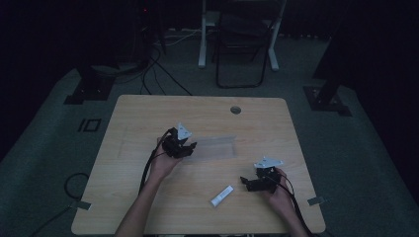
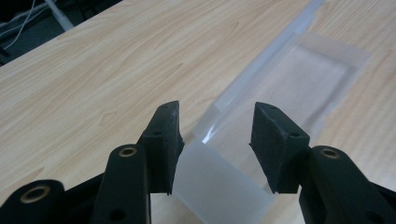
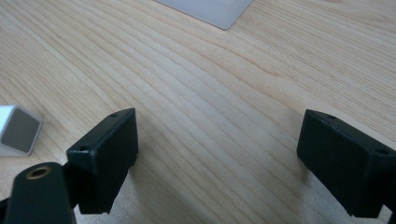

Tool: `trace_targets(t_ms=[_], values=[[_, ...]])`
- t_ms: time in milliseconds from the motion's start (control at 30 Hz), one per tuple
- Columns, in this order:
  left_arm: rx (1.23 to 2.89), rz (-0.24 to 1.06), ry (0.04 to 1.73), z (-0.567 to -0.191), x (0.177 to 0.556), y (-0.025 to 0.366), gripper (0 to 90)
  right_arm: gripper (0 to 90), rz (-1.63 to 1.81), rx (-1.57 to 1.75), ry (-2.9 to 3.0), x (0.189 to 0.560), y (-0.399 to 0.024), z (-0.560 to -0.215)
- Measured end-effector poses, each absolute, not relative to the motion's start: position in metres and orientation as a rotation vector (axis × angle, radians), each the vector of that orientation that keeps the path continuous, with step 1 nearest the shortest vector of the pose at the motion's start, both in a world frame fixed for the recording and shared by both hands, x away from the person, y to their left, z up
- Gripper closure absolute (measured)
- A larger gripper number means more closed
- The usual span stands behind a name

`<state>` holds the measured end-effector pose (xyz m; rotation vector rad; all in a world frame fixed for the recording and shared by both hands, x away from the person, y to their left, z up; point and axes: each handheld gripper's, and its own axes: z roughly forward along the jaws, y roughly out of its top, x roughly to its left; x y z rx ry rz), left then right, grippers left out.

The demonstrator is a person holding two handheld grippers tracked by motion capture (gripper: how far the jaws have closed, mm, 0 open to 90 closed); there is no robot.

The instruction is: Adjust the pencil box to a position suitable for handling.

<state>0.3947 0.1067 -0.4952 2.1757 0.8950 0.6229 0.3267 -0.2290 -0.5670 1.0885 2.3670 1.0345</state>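
The work in hand looks like taking hold of the clear, flat plastic sleeve (image 1: 211,147) that lies in the middle of the pale wooden desk (image 1: 148,113). Its near end sits just in front of the left tongs (image 1: 190,148), and the rest stretches away towards the desk's right side. To do this well, the left tongs (image 2: 215,123) should come in low and level so that the thin end of the sleeve (image 2: 280,93) slides squarely between the two pads, and should pinch only once the film is well inside, not at the very edge, where it would slip out. A slow squeeze is wise, since so light a sheet will probably skate on the wood if nudged.

In the left gripper view the left tongs stand a good way open, with a frosted end of the sleeve lying in the gap. It seems to brush the inner face of the left-hand pad, though the view is too murky to be sure, and the other pad stands clear of it, so nothing is gripped yet.

The right tongs (image 3: 217,135) are spread wide and hold nothing, resting low over bare wood near the desk's front right. A small white rectangular block (image 1: 222,196) lies just beside the right tongs (image 1: 246,181), apart from them and well away from the sleeve
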Motion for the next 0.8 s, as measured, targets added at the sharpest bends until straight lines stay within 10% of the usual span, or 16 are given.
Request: trace_targets(t_ms=[800], values=[[2.288,0.719,0.772,-0.506,0.4,0.094,82.1,12.6,1.033,1.089,2.369,0.327,-0.229,-0.567]])
